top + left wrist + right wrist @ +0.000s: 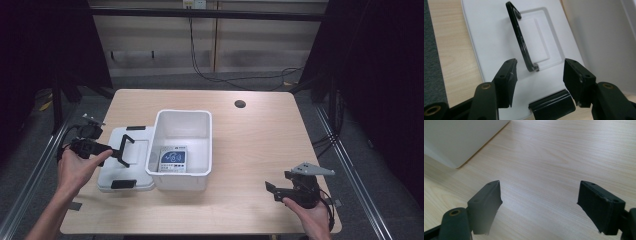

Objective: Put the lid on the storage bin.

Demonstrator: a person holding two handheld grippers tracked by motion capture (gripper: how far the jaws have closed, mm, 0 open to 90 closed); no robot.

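On the pale wooden table (250, 145), at about nine o'clock from its centre, lies a flat white plastic lid (116, 165) with a black hinged carrying handle (126, 150) standing up from its top and black latch clips at its near and far edges. Just beside the lid, toward three o'clock and touching or nearly touching it, stands an open white rectangular plastic bin (182, 150), and on its floor rests a small blue-and-white printed packet (172, 160). At the lid's nine o'clock edge the left gripper (117, 152) reaches over the lid; its jaws stand apart on either side of the raised handle, and in the left gripper view the pads (507, 80) do not press on the handle's black bar (520, 40). Down at five o'clock on the table, well apart from the bin, the right gripper (272, 190) sits low in the person's hand, jaws spread wide over bare wood with nothing between them.
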